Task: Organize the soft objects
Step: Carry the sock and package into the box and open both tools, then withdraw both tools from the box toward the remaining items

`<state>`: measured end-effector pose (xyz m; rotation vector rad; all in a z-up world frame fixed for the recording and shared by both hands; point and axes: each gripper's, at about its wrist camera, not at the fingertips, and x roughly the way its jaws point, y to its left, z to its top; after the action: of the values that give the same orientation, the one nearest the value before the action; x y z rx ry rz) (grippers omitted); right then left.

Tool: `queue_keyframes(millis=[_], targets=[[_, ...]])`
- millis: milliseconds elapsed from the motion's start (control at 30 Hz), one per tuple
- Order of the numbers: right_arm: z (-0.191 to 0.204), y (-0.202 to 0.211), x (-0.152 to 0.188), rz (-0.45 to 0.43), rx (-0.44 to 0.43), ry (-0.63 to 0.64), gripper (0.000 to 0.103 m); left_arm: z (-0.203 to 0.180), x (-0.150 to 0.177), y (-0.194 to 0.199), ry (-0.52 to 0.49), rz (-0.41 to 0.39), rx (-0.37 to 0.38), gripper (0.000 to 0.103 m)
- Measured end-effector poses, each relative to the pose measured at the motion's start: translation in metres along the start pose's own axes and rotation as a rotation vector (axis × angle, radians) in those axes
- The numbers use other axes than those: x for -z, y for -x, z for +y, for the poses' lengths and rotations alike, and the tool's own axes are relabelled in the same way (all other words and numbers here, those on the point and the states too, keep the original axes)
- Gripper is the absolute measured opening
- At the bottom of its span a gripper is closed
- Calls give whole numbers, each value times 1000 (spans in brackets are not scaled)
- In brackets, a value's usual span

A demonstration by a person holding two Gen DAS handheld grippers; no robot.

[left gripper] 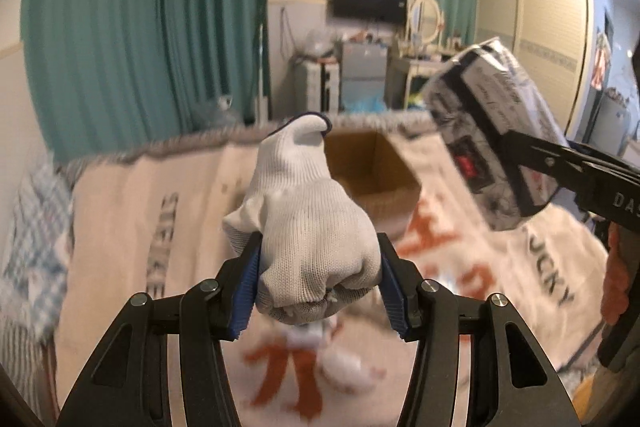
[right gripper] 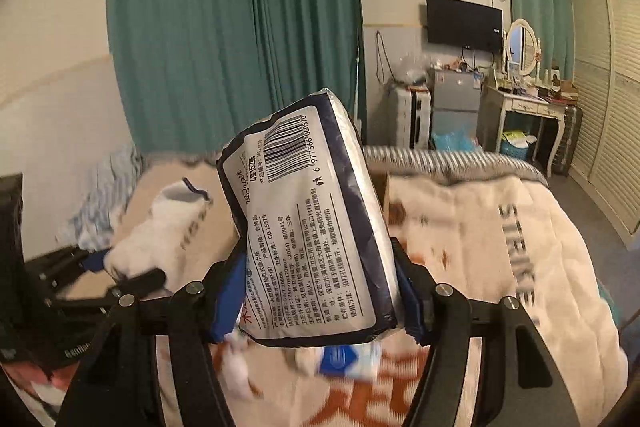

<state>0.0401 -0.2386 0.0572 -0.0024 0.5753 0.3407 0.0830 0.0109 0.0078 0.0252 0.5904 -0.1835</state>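
Note:
My left gripper [left gripper: 320, 283] is shut on a white knitted glove [left gripper: 308, 227] with a dark blue cuff, held above the bed. My right gripper [right gripper: 320, 291] is shut on a soft tissue pack [right gripper: 316, 227] with a white label, barcode and navy edges, also held in the air. That pack shows at the right of the left wrist view [left gripper: 492, 131], and the glove shows at the left of the right wrist view [right gripper: 160, 227]. An open cardboard box [left gripper: 372, 167] sits on the bed beyond the glove, mostly hidden behind the pack in the right wrist view.
A cream blanket [left gripper: 168, 227] with orange and grey lettering covers the bed. A small blue-and-white pack [right gripper: 348, 359] and white soft items [right gripper: 236, 371] lie on it below the grippers. Teal curtains, a fridge, a dressing table and a wardrobe stand beyond the bed's far edge.

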Motion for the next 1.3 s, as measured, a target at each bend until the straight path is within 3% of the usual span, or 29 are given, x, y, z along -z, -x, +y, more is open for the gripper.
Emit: queue_keyframes(millis=[133, 267, 433, 567, 600, 667, 700, 800, 900, 1100, 1300], targets=[[-9, -42, -40, -10, -1, -13, 64, 4, -38, -42, -6, -36, 17, 52], [-21, -111, -61, 27, -27, -30, 64, 12, -59, -115, 3, 14, -3, 52], [-42, -209, -59, 126, -5, -63, 64, 18, -56, -195, -21, 114, -46, 52], [-53, -247, -46, 144, -22, -74, 66, 20, -45, -228, -28, 141, -64, 56], [-55, -252, -44, 132, -9, -78, 71, 19, -43, -235, -32, 149, -68, 57], [-64, -260, -42, 106, -8, -101, 87, 12, -40, -241, -48, 171, -78, 79], [-70, -262, -41, 102, -25, -126, 95, 10, -39, -242, -55, 167, -89, 83], [-82, -259, -40, 119, -51, -166, 96, 0, -44, -233, -84, 147, -116, 84], [-84, -237, -46, 104, -20, -148, 96, 2, -54, -211, -58, 136, -117, 84], [-75, -138, -74, 39, 17, -85, 96, -8, -85, -119, -27, 50, -138, 84], [-52, -25, -92, -35, 81, -3, 96, -15, -108, -17, 4, -39, -229, 90]])
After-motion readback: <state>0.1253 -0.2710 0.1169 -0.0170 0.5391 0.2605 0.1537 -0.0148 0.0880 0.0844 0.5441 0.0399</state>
